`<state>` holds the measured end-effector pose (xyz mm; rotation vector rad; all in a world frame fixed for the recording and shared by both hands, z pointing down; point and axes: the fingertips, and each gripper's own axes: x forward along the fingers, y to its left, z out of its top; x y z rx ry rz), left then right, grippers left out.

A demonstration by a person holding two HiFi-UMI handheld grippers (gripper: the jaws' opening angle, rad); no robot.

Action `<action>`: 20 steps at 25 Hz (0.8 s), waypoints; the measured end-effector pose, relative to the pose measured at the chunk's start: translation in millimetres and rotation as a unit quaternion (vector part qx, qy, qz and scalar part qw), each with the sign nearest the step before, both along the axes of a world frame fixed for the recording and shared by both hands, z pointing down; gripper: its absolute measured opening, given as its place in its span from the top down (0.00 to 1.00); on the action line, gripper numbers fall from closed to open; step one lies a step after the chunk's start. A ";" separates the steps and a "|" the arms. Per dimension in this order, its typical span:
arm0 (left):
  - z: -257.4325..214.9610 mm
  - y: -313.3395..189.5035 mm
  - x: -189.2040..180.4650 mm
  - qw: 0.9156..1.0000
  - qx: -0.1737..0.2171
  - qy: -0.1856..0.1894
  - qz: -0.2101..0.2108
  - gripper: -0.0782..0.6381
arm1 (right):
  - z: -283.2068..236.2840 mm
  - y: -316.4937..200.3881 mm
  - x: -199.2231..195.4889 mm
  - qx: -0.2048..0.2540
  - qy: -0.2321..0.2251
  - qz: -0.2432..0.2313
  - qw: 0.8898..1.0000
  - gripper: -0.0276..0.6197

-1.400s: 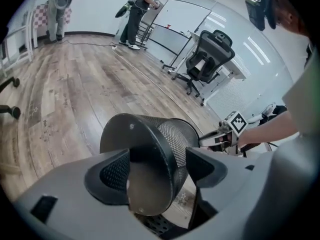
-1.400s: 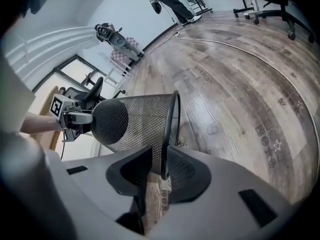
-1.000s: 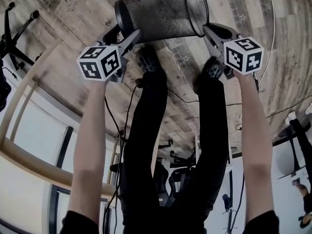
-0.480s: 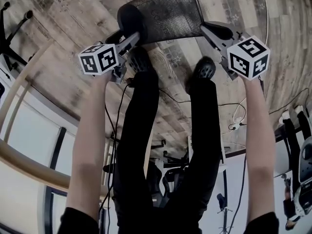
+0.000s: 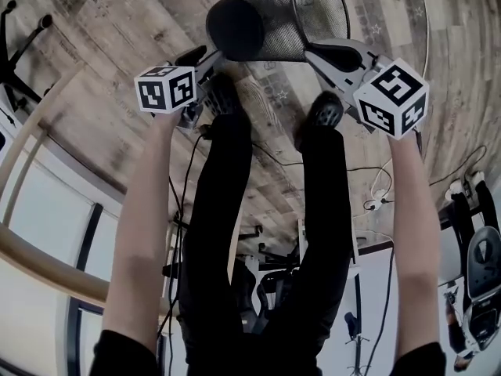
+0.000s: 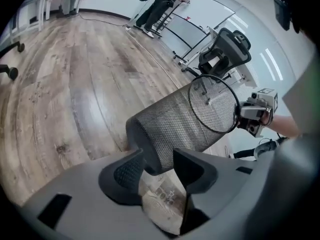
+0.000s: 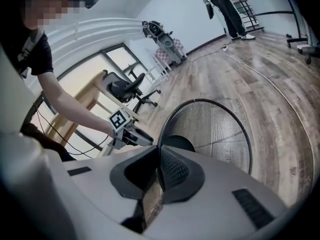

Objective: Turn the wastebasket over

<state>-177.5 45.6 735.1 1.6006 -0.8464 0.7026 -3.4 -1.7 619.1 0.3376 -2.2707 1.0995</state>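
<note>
**Basket off the floor, lying sideways between my grippers**

I have the mesh wastebasket (image 5: pixel 274 14) in the air above the wood floor (image 5: pixel 117 22), tipped on its side with its solid bottom towards my left. My right gripper (image 7: pixel 159 171) is pinched nearly closed on the wire rim. My left gripper (image 6: pixel 157 166) has just been closing and now clasps the bottom edge at half width. The head view cuts off the rim's far arc.

Bright, even indoor light; soft sheen on wood floor (image 6: pixel 75 84) at 10 o'clock, left gripper view. Heavy fisheye warp + dark vignette at edges, both gripper views. Wastebasket (image 6: pixel 175 126) mesh crisp, bg sharp.
</note>
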 end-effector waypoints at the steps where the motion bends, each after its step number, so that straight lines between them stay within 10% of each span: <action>1: -0.8 -2.9 6.8 1.000 0.002 0.006 0.001 0.61 | -1.2 -1.1 -1.5 0.006 0.002 -0.004 1.000 0.88; 20: -24.4 -26.5 135.9 0.996 0.034 0.080 0.035 0.76 | -18.1 -4.3 4.9 0.091 0.095 -0.095 0.987 0.88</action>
